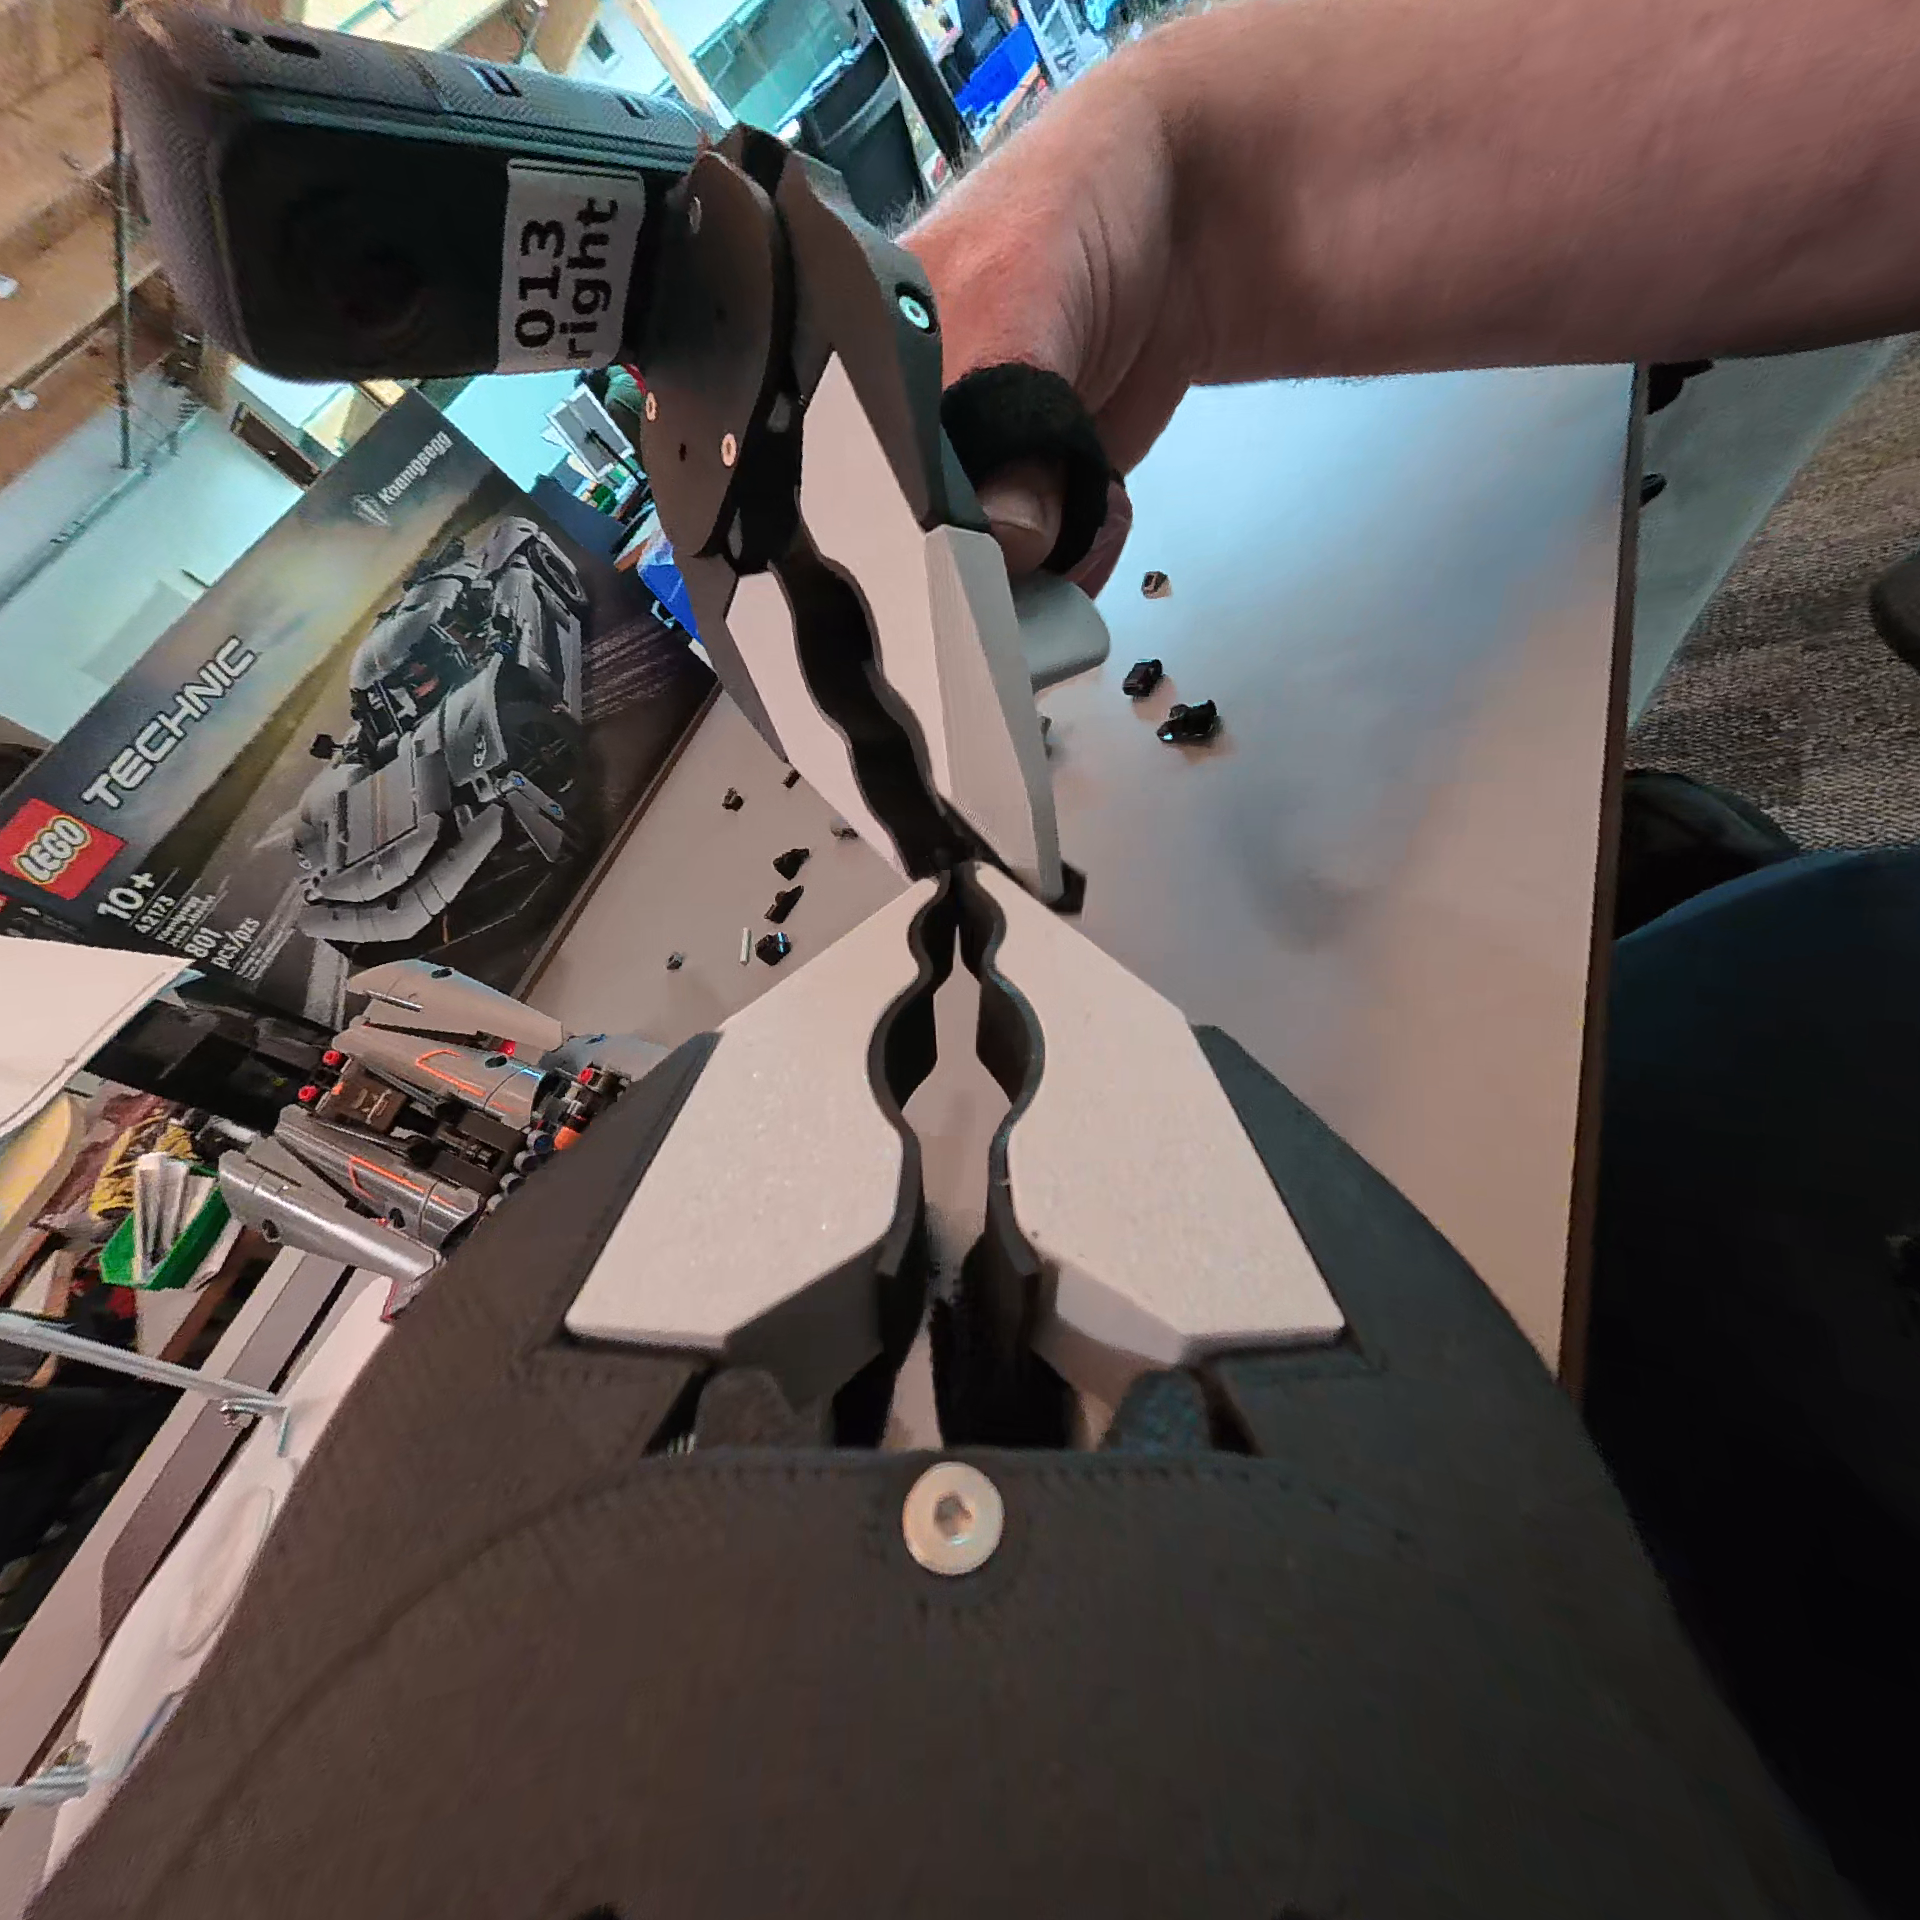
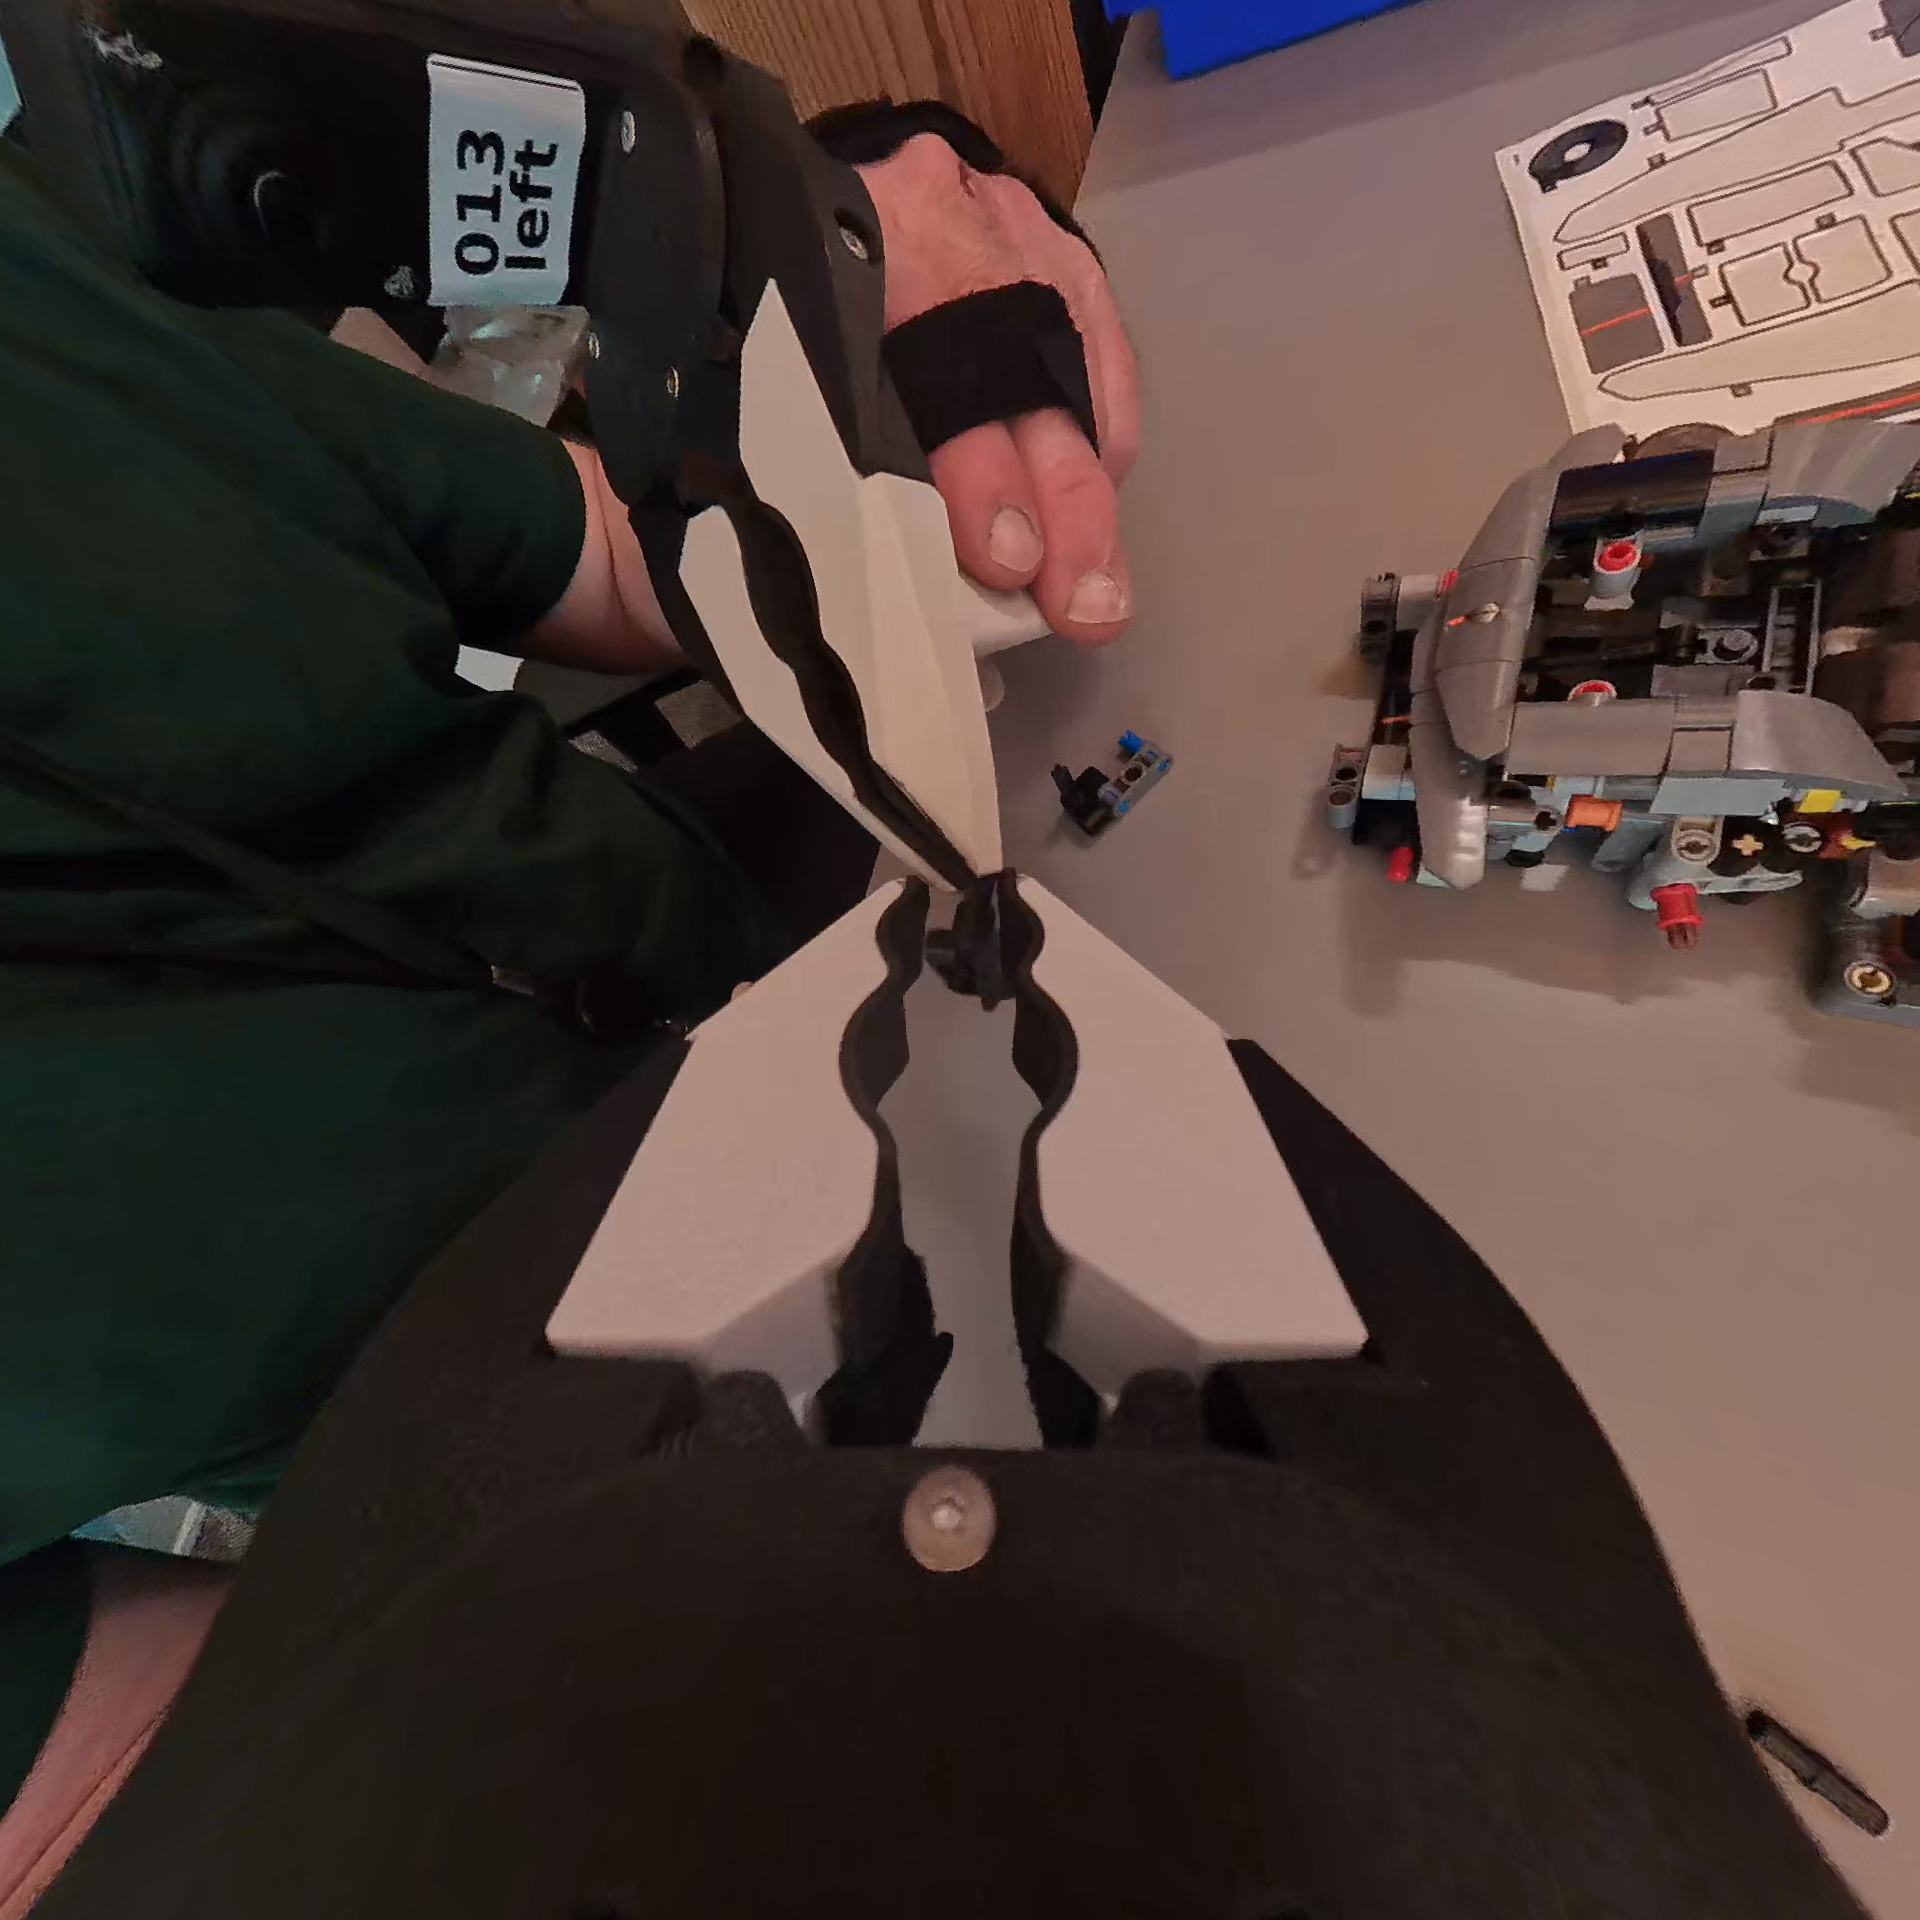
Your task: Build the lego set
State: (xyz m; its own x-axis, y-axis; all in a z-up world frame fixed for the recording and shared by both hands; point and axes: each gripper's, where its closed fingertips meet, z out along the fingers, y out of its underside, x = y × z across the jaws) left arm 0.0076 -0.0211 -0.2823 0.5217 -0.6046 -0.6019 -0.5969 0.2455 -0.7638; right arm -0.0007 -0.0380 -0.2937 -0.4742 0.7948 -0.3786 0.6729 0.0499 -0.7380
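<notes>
Your right hand-held gripper [image 2: 961, 914] pinched a small black piece [image 2: 971, 951]; left hand-held gripper [image 1: 954, 894] closed, tips meeting it above the bench [image 2: 1351, 1299].

Right gripper [image 2: 961, 914] closed at the tips on a small black piece [image 2: 971, 951], held above the grey desk [image 2: 1351, 1299]. Left gripper [image 2: 961, 868] angled down from upper left, tips meeting the same piece. Beside them on the desk, a small grey, blue and black subassembly [image 2: 1112, 784]. Farther right, a partly built grey car model [image 2: 1642, 686], with a printed sticker sheet [image 2: 1704, 208] just beyond.
</notes>
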